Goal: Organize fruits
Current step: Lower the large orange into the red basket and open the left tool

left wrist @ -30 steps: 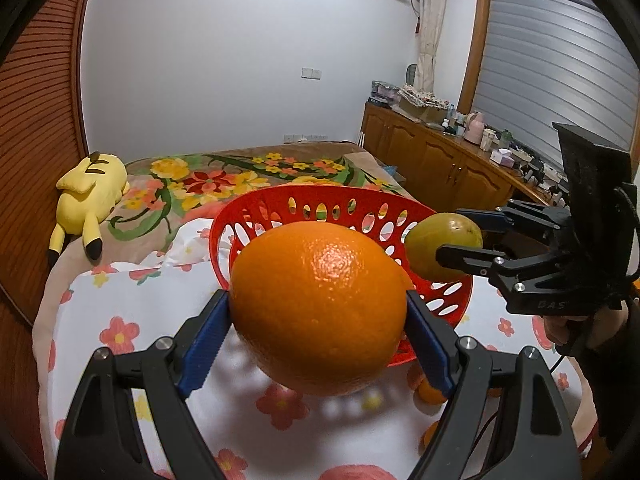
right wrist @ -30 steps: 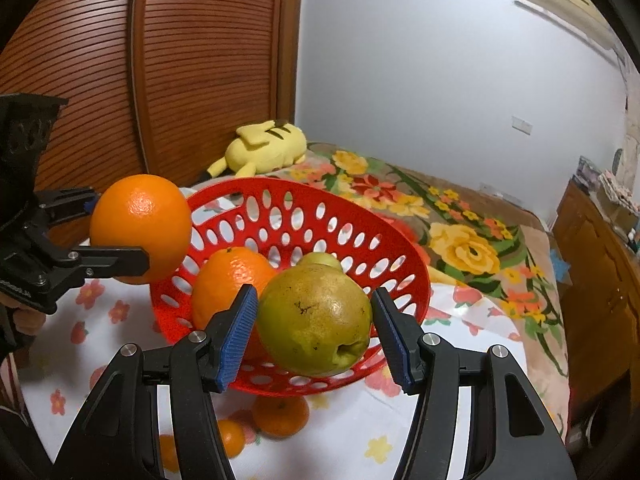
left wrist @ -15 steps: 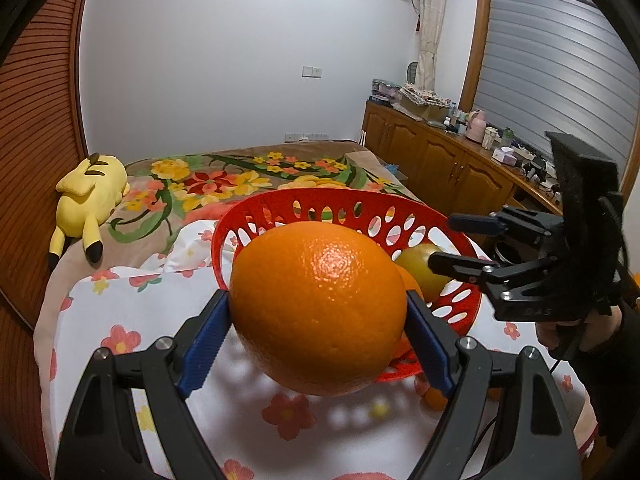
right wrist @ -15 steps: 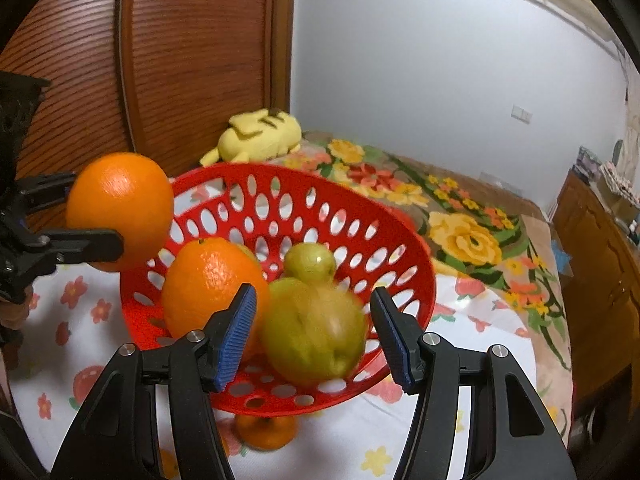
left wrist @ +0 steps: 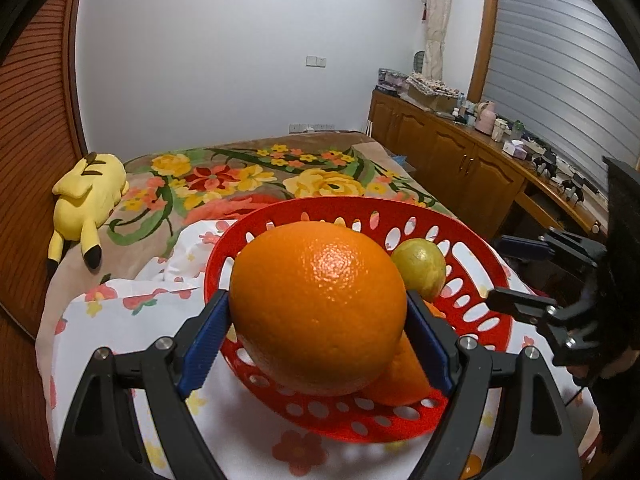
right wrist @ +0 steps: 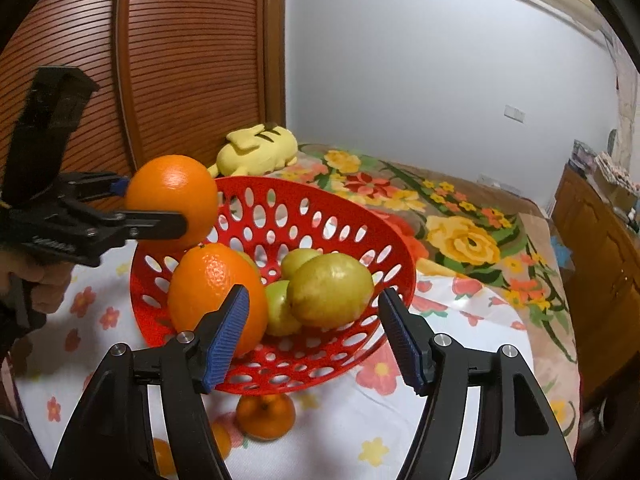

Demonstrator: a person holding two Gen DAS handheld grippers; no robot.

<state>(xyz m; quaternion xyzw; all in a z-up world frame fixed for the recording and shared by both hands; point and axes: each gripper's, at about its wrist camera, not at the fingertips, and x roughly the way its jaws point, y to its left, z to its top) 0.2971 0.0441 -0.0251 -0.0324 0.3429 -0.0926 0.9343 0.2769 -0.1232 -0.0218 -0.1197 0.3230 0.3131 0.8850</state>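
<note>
The left hand-held gripper (left wrist: pixel 318 316) is clenched on a large orange (left wrist: pixel 318 308), held just over the near rim of the red basket (right wrist: pixel 394 240), presumably for dropping in. The right hand-held gripper (right wrist: pixel 314 336) stands released just outside that basket, a yellow-green pear (right wrist: pixel 330 290) lying inside among the other fruit.

Second orange (left wrist: pixel 404 376) mostly hidden

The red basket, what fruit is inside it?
Inside the red basket sit one big orange and yellow-green pears; at least three show. The piled fruit hides the basket's bottom, so more could lie underneath. The left gripper holds another orange above the rim.
</note>
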